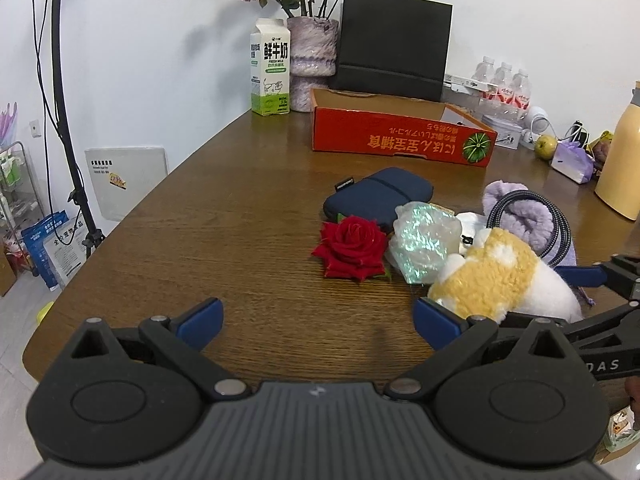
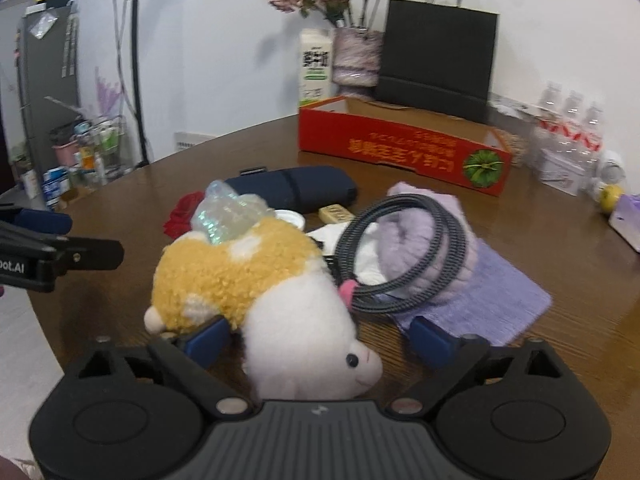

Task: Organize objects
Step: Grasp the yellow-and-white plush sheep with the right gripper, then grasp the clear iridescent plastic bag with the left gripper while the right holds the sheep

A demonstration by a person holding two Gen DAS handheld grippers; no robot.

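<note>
Right tongs [image 2: 316,340] gape around the plush toy [image 2: 260,292] (pads not pressing); left tongs [image 1: 318,324] released.

Red rose [image 1: 352,249]; navy pouch [image 1: 378,196]; yellow-and-white plush toy [image 2: 256,300]; lilac towel [image 2: 492,292]

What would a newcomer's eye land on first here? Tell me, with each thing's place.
First the yellow-and-white plush toy, lying on the wooden table between the right gripper's open jaws. Next the red rose to its left, beside a crumpled iridescent wrapper. Behind them stands the open red cardboard box, in front of a black paper bag.
</note>
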